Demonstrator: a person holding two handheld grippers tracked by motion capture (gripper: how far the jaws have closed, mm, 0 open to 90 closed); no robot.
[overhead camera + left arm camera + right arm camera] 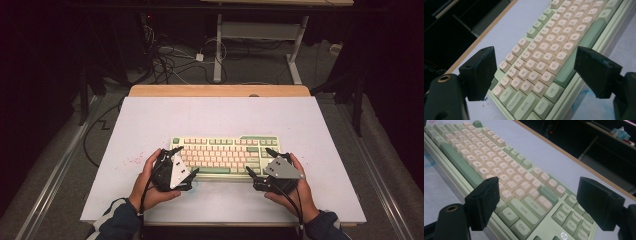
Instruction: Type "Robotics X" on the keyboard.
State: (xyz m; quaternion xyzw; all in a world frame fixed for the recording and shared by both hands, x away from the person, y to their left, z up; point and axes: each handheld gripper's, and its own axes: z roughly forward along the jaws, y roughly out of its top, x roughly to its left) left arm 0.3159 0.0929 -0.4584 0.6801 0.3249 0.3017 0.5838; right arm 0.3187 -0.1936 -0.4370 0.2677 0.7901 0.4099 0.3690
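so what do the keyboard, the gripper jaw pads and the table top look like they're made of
The keyboard looks like moulded plastic: matte cream and sage-green keycaps with printed legends, and a slightly glossier pale green case. The pads on each hand-held gripper look like dull black rubber or foam, going by their scuffed, rough faces. The table top seems a matte white laminate sheet over wood, whose bare edge shows at the far side.

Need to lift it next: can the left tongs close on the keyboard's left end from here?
Probably yes: the left tongs are open, straddling the keyboard's left end, with nothing between the jaws except its keys.
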